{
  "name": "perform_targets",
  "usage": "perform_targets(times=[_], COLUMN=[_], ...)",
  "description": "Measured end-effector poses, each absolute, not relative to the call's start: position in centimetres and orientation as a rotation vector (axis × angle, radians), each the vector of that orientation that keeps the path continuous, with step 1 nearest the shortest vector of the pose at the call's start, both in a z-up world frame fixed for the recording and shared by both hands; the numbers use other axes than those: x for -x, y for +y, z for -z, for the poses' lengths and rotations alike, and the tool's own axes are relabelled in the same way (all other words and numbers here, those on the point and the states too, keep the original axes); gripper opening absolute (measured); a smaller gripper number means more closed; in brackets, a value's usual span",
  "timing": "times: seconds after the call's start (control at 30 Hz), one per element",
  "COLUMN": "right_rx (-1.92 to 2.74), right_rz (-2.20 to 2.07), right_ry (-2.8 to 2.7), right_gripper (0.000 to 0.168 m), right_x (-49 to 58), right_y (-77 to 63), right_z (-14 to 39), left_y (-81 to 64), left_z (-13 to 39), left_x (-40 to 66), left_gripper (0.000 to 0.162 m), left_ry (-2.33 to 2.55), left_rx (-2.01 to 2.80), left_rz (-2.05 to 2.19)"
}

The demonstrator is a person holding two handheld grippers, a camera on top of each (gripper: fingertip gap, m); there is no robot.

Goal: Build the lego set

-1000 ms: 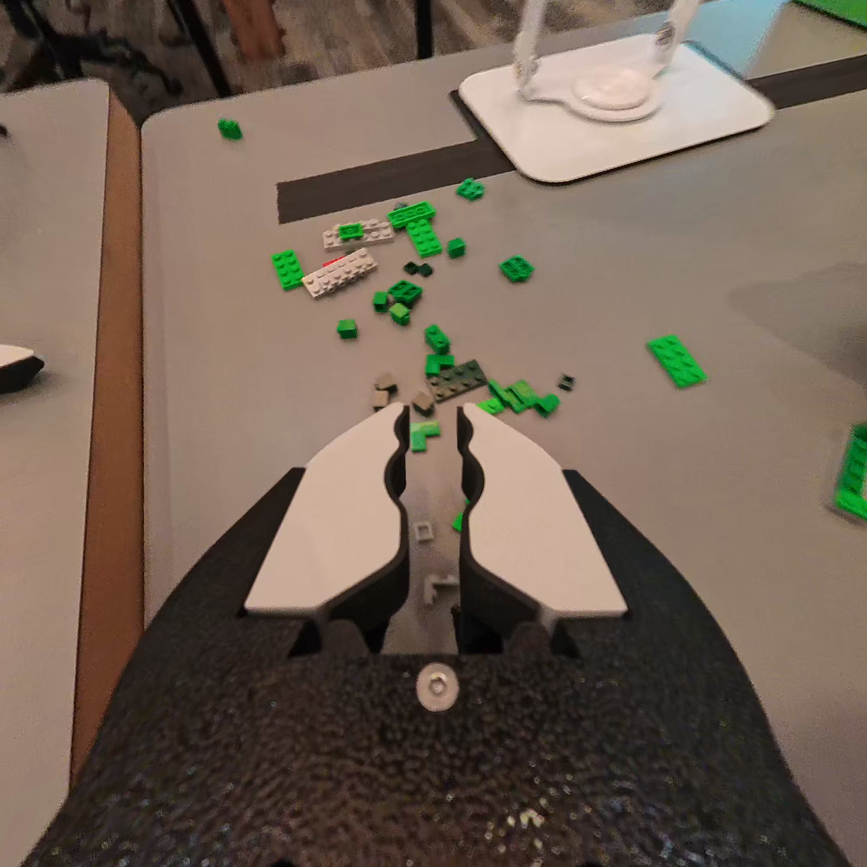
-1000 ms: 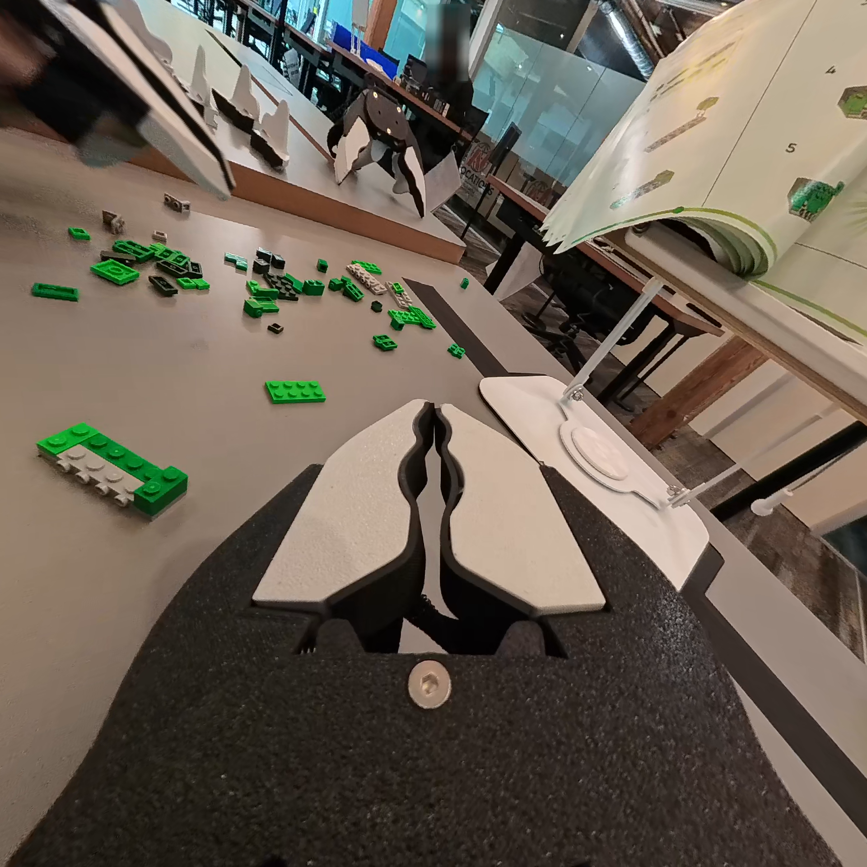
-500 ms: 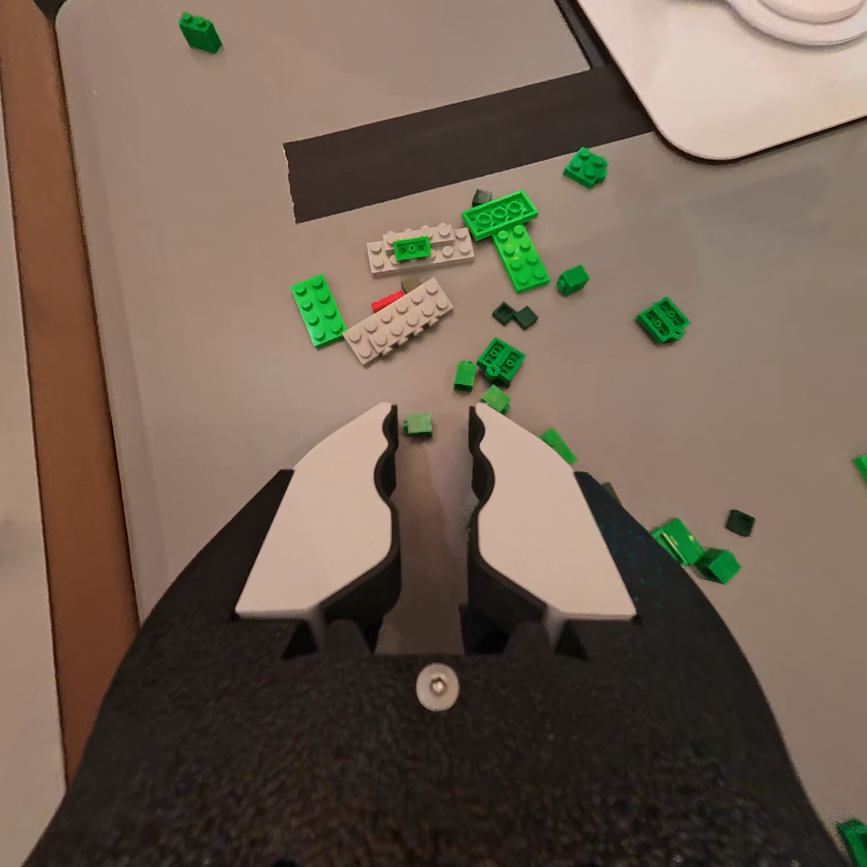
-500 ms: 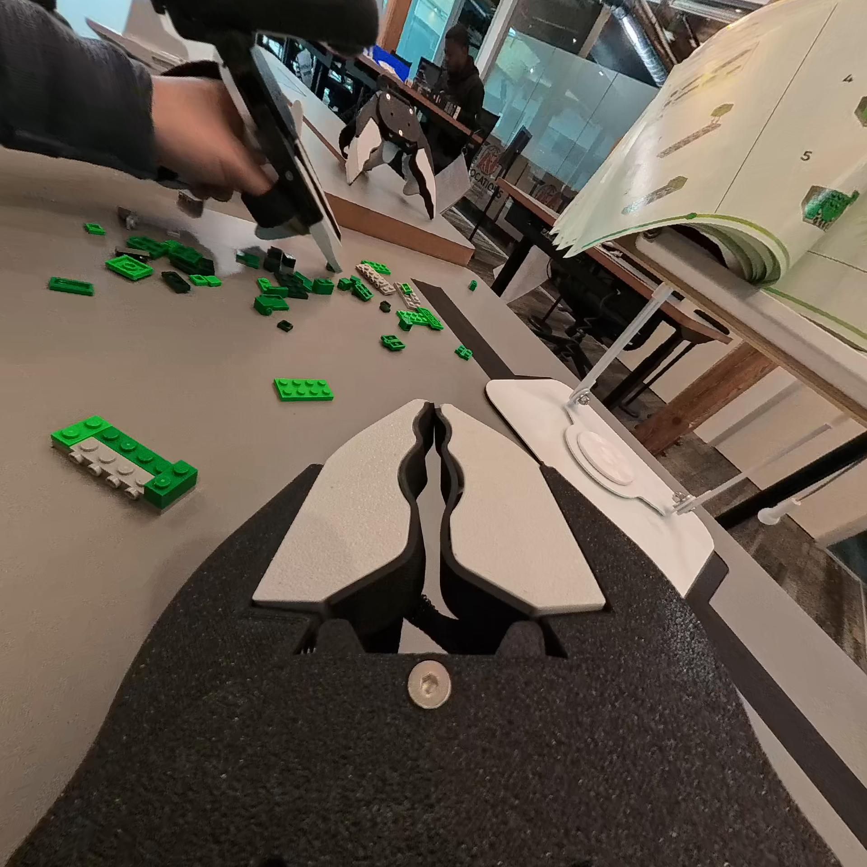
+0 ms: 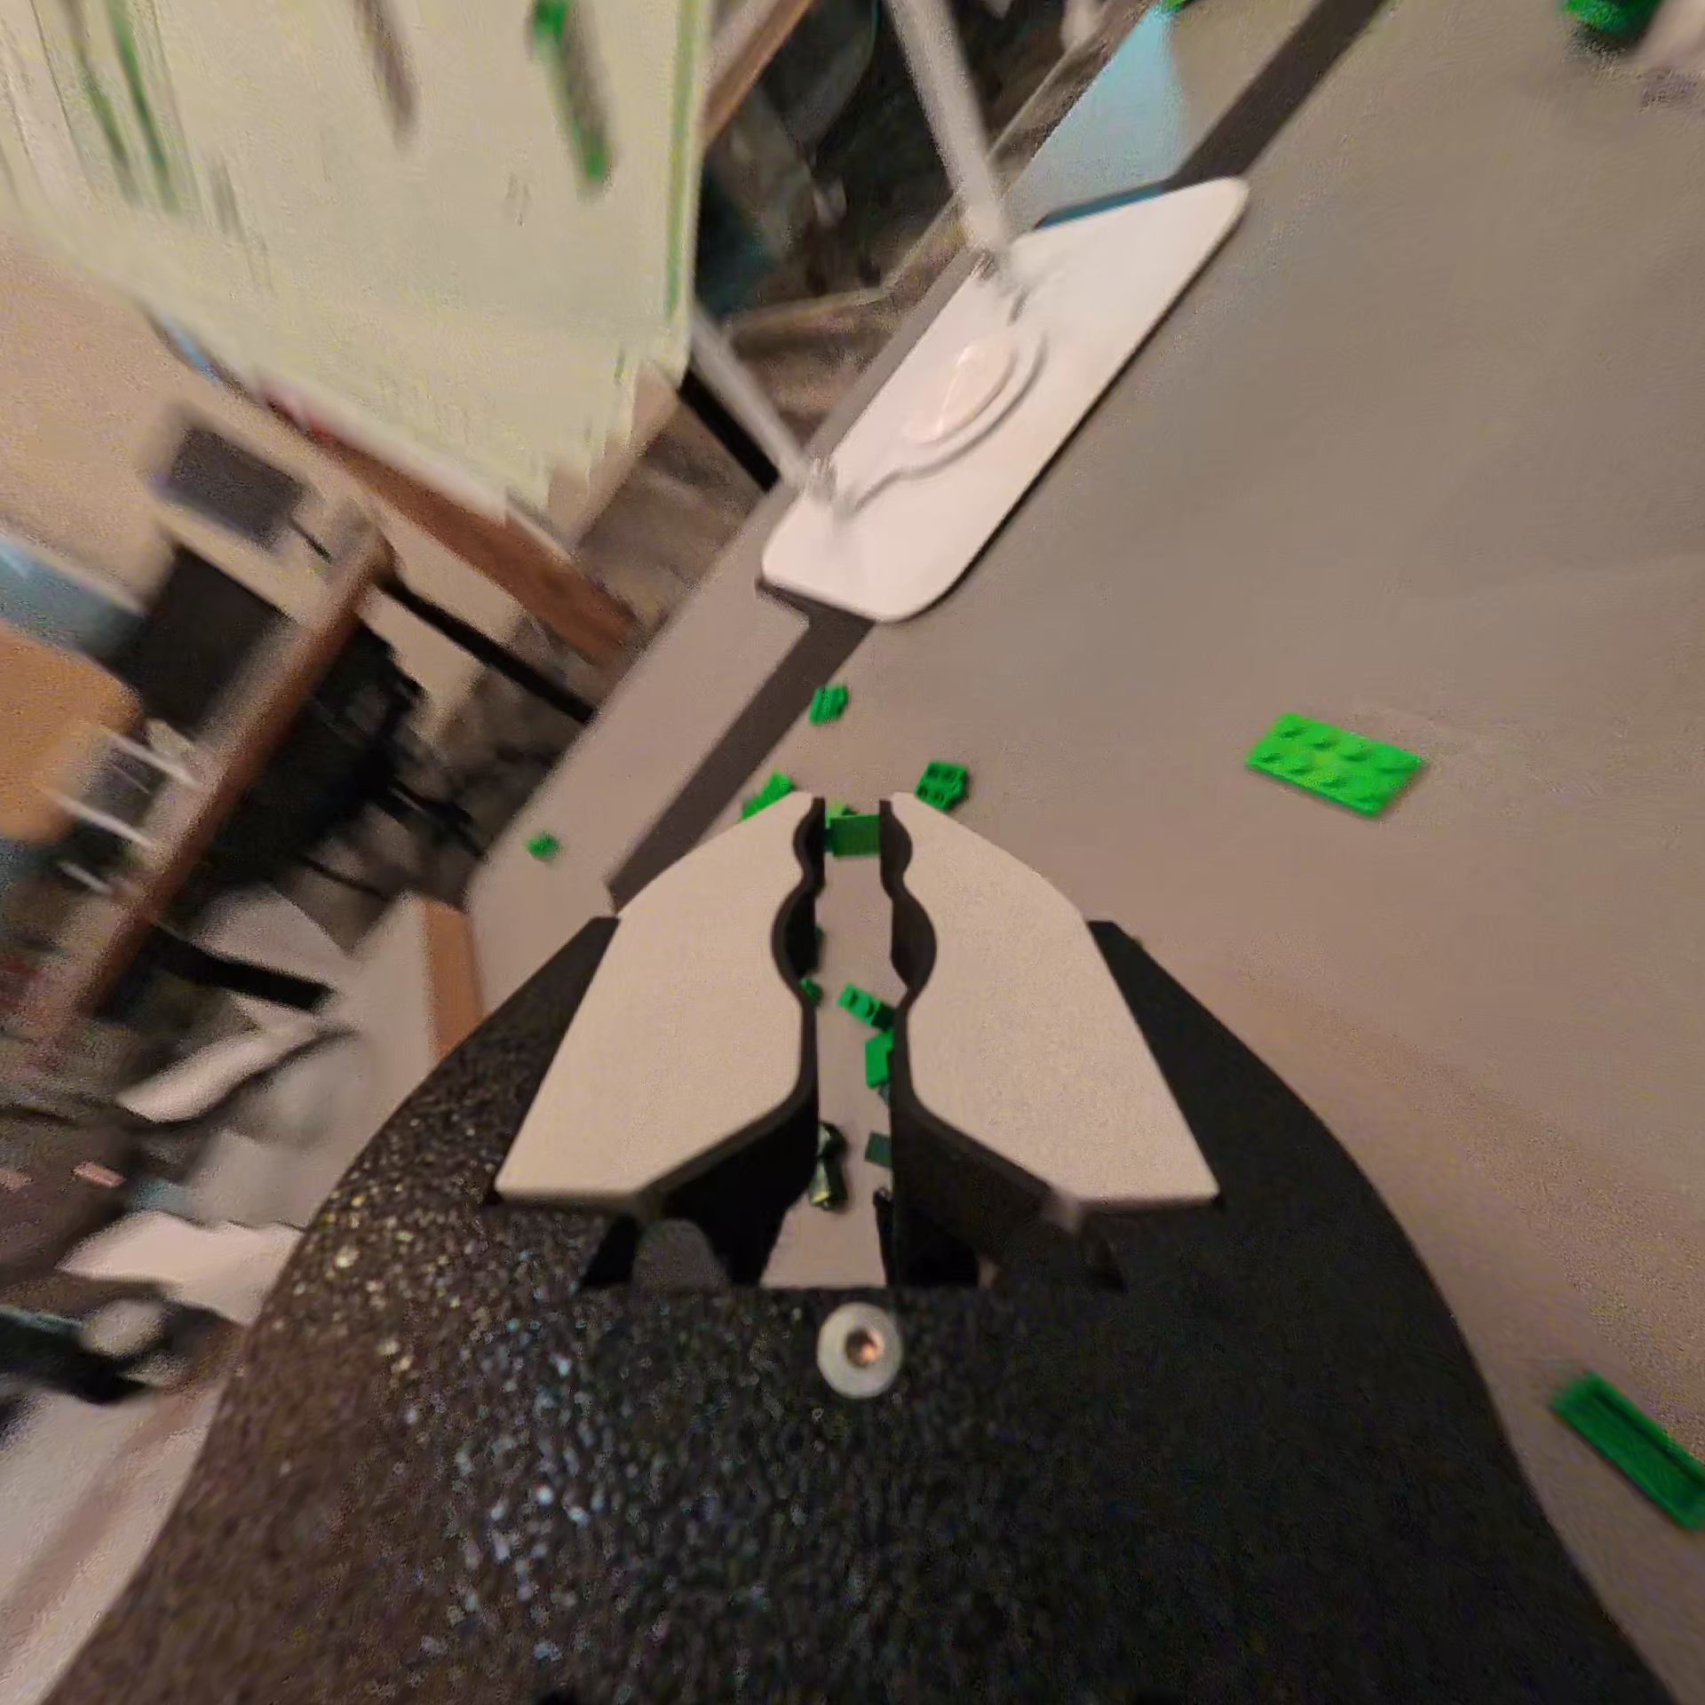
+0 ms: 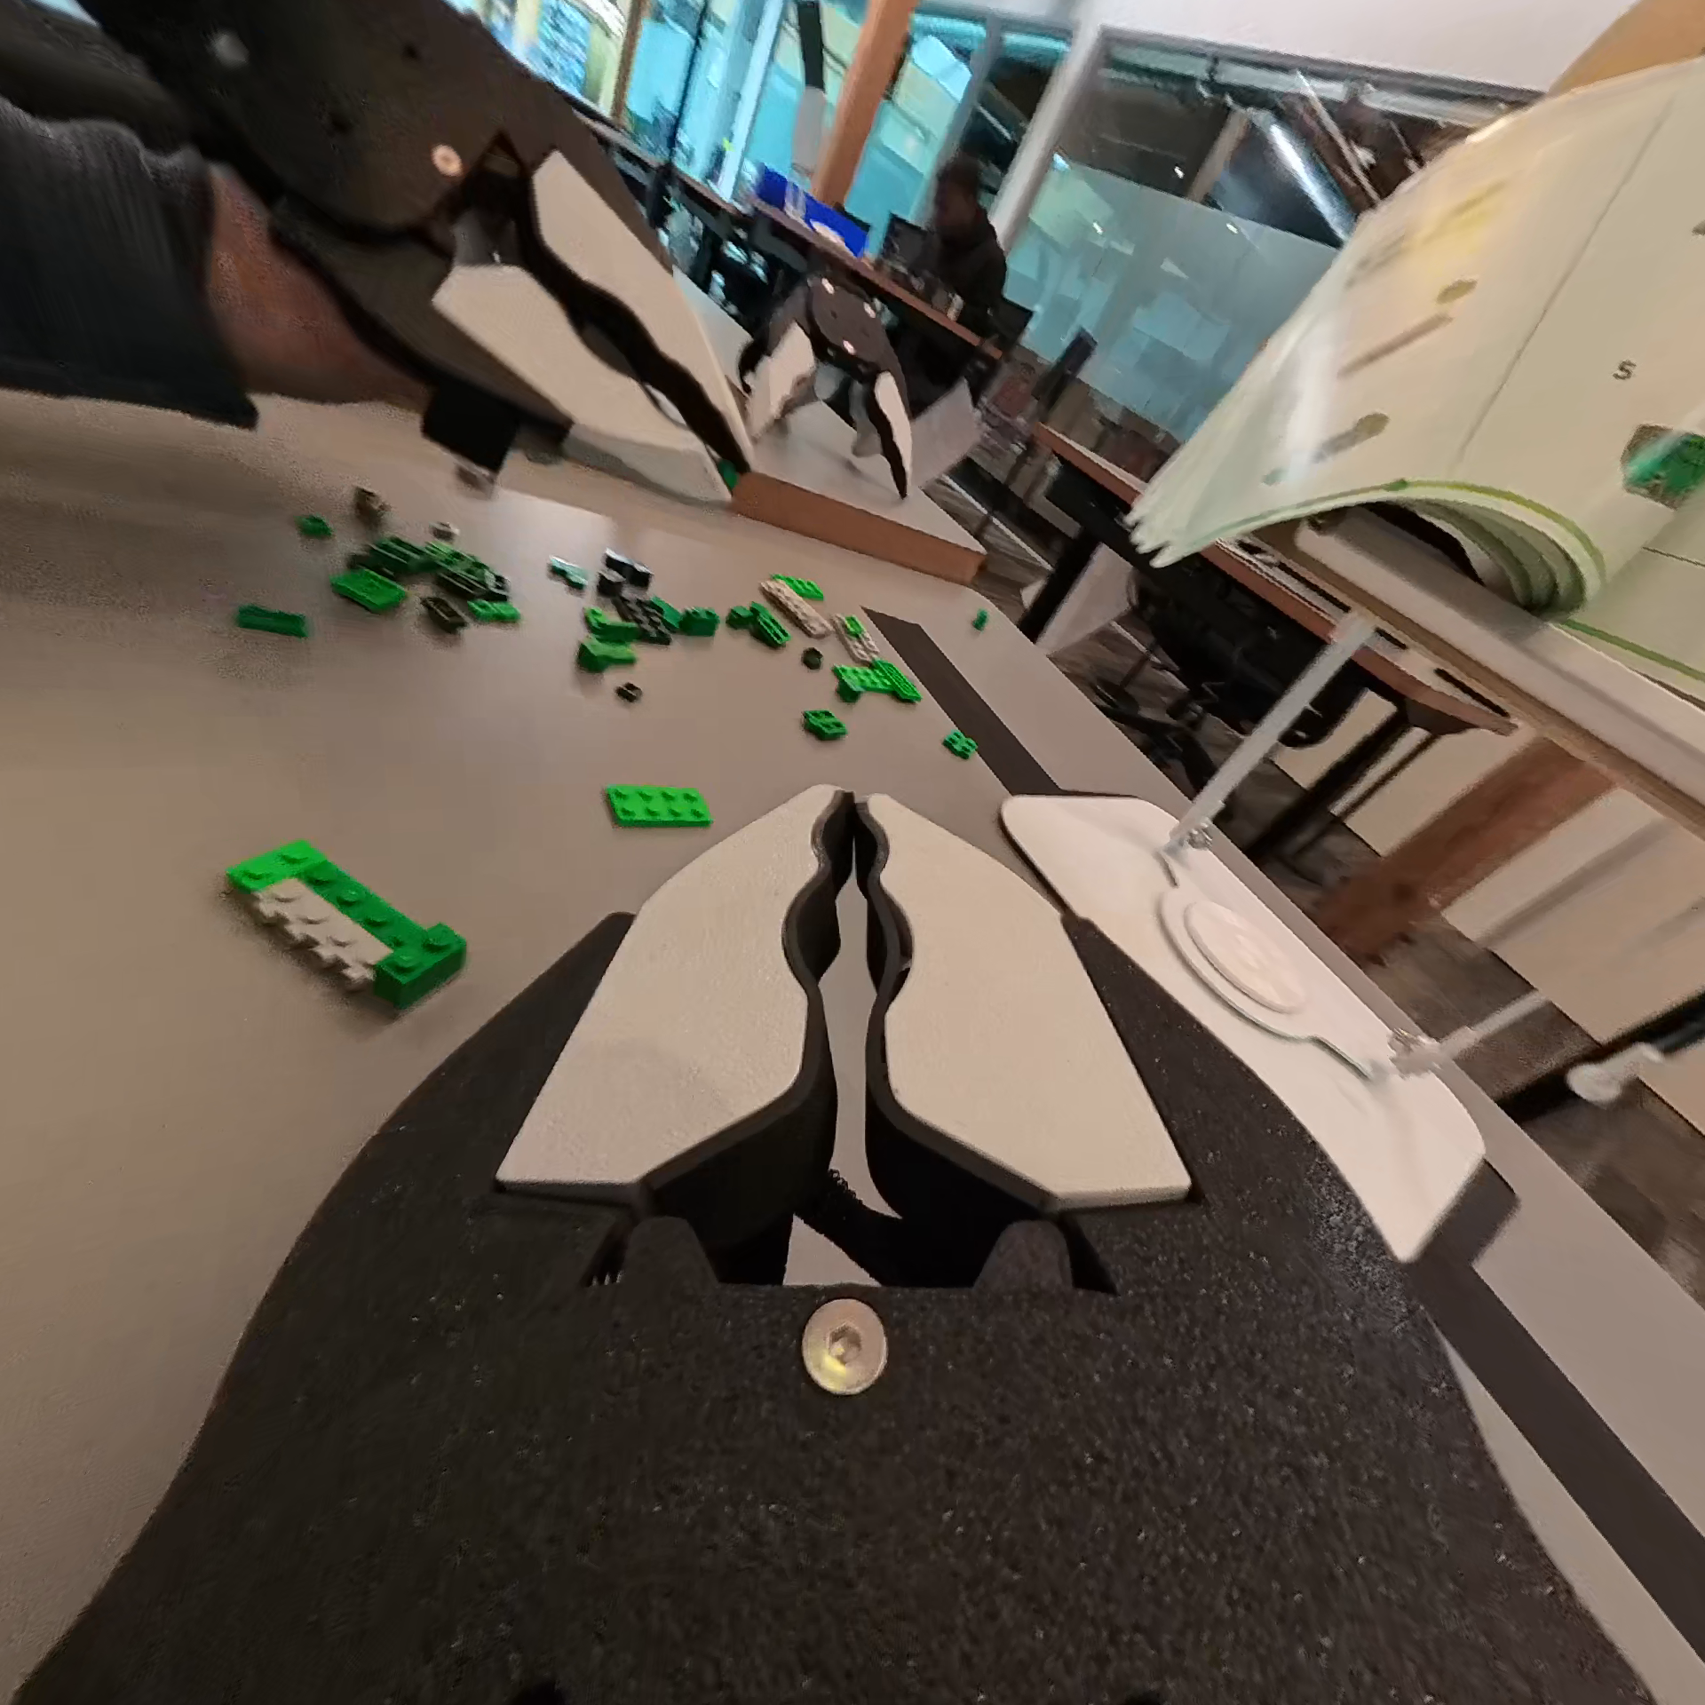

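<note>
1. Left gripper lifted off the table, tilted; view blurred. Jaws clamped on a small green brick at the tips. In the right view the same gripper hangs above the loose pieces, green bit at its tip.
2. Loose pile of green, grey and dark pieces spread mid-table, left of the black strip.
3. Green-and-grey assembly lies flat near the right gripper, to its left; a green plate just beyond it.
4. Right gripper low over the table, jaws together, nothing between.
5. White stand base right of it; open booklet above.
</note>
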State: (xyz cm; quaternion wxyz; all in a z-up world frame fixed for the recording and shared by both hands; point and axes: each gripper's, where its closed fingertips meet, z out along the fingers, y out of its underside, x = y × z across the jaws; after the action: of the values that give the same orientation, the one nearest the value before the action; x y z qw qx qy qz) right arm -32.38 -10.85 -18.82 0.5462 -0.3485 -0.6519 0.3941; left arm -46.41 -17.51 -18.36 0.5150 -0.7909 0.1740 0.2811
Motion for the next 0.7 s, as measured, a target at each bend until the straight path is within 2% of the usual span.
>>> perform_targets(times=[0.1,0.2,0.33,0.47,0.7], right_rx=[0.798,0.735,0.661,0.909,1.172], right_rz=[-0.958,-1.007,-1.322,-1.73,-1.974], right_ry=[-1.555,-1.605,-1.77,-1.823,-1.858], right_gripper=[0.0,0.0,0.0,0.023,0.018], right_x=[32.2,31.9,30.3,30.2,30.2], right_y=[-11.4,-12.8,-17.1,-18.5,-18.2], right_z=[18.7,18.8,18.7,18.1,18.7], left_y=[-18.2,-18.8,-18.7,-18.1,-17.2], left_z=[17.8,16.9,15.9,17.1,19.2], left_x=[42.5,39.2,35.0,32.0,29.9], left_gripper=[0.01,0.009,0.009,0.009,0.009], left_ry=[0.543,0.533,0.695,0.863,1.052], left_rx=[1.834,1.744,1.658,1.643,1.653], left_rz=[-0.789,-0.703,-0.733,-0.755,-0.823])
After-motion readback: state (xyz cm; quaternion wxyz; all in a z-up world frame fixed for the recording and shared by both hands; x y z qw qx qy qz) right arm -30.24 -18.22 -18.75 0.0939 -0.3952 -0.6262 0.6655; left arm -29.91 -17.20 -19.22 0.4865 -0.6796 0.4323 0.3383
